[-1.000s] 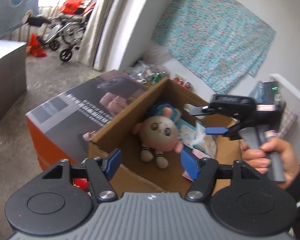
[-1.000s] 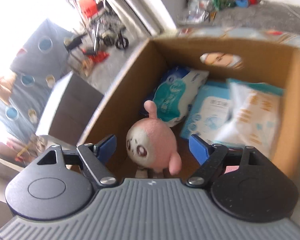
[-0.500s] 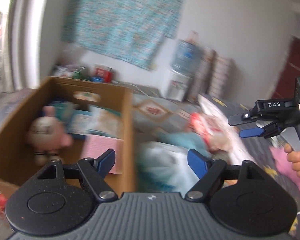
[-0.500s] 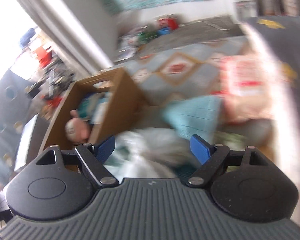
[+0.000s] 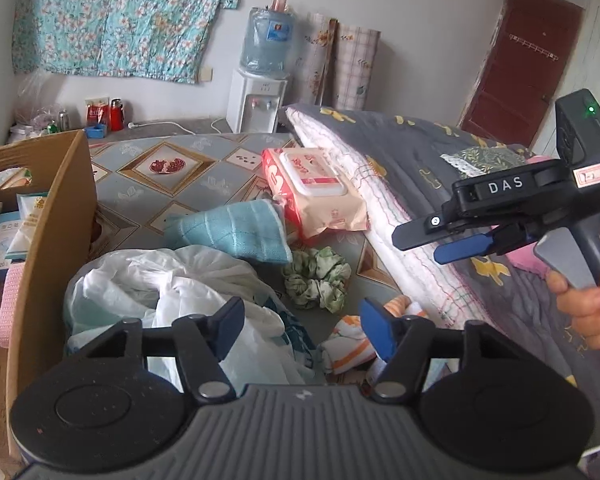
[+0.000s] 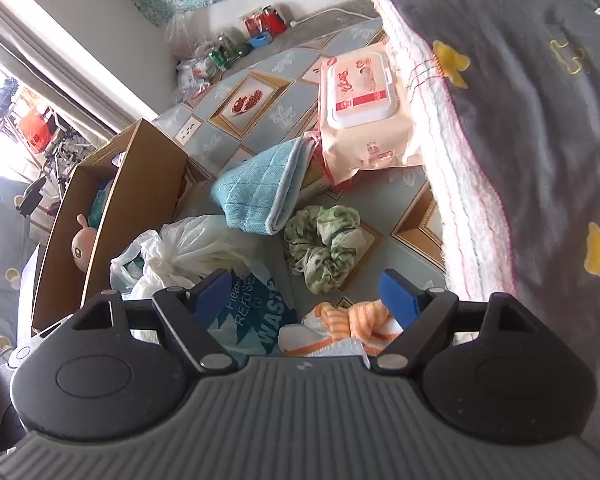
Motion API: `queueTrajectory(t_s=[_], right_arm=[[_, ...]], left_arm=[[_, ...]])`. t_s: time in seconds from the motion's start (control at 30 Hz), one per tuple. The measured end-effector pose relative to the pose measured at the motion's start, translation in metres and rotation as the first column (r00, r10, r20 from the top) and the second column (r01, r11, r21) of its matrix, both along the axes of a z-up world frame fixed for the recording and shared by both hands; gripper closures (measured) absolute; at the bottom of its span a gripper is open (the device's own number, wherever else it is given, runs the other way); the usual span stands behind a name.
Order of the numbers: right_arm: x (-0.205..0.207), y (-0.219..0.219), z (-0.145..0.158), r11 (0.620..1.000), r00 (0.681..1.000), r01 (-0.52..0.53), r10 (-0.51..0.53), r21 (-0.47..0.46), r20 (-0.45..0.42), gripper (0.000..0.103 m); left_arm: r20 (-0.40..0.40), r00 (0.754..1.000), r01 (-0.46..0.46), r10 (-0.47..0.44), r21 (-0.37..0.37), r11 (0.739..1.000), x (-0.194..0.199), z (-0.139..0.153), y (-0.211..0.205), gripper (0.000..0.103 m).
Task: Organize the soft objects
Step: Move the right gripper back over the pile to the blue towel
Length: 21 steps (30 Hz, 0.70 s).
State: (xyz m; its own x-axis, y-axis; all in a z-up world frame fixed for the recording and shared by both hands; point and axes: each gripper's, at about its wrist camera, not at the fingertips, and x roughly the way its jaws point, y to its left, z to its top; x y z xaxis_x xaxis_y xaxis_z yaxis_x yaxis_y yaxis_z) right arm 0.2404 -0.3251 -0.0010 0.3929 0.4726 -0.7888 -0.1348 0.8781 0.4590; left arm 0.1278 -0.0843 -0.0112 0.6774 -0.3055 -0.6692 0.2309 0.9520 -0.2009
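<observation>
Soft things lie on the patterned mat: a folded teal towel (image 5: 236, 232) (image 6: 260, 192), a green scrunchie (image 5: 316, 280) (image 6: 324, 244), an orange-striped cloth (image 5: 352, 340) (image 6: 352, 320), a pink wipes pack (image 5: 316, 188) (image 6: 360, 116) and a white plastic bag (image 5: 172, 280) (image 6: 196, 248). The cardboard box (image 5: 48, 240) (image 6: 140, 184) at the left holds a pink plush (image 6: 82, 242) and packets. My left gripper (image 5: 300, 330) hovers above the bag and striped cloth, its jaws closing with nothing between them. My right gripper (image 6: 304, 294) (image 5: 448, 244) stands open over the striped cloth and scrunchie, holding nothing.
A folded grey quilt (image 5: 420, 168) (image 6: 520, 100) with yellow figures borders the mat on the right. A water dispenser (image 5: 260, 92) and rolled mats stand at the far wall. Cans and bottles (image 5: 100, 114) sit on the floor behind the box.
Both grippers have swung right, away from the box interior and the plush, and now hang over the pile of cloths on the mat. Neither has taken hold of anything.
</observation>
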Motion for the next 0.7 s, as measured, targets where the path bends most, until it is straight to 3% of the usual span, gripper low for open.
queueTrajectory(t_s=[0.2, 0.47, 0.7], right_arm=[[0.030, 0.012, -0.010, 0.998, 0.999, -0.009, 0.011, 0.061, -0.033, 0.022], [0.065, 0.031, -0.014, 0.993, 0.999, -0.008, 0.012, 0.115, -0.031, 0.030], [0.086, 0.038, -0.023, 0.987, 0.998, 0.016, -0.005, 0.162, -0.070, 0.038]], left_arm=[[-0.026, 0.998, -0.056, 0.057, 0.038, 0.998, 0.034, 0.001, 0.008, 0.049], [-0.163, 0.967, -0.211, 0.195, -0.086, 0.974, 0.088, -0.007, 0.046, 0.064], [-0.228, 0.953, -0.229, 0.198, -0.120, 0.966, 0.118, -0.018, 0.048, 0.065]])
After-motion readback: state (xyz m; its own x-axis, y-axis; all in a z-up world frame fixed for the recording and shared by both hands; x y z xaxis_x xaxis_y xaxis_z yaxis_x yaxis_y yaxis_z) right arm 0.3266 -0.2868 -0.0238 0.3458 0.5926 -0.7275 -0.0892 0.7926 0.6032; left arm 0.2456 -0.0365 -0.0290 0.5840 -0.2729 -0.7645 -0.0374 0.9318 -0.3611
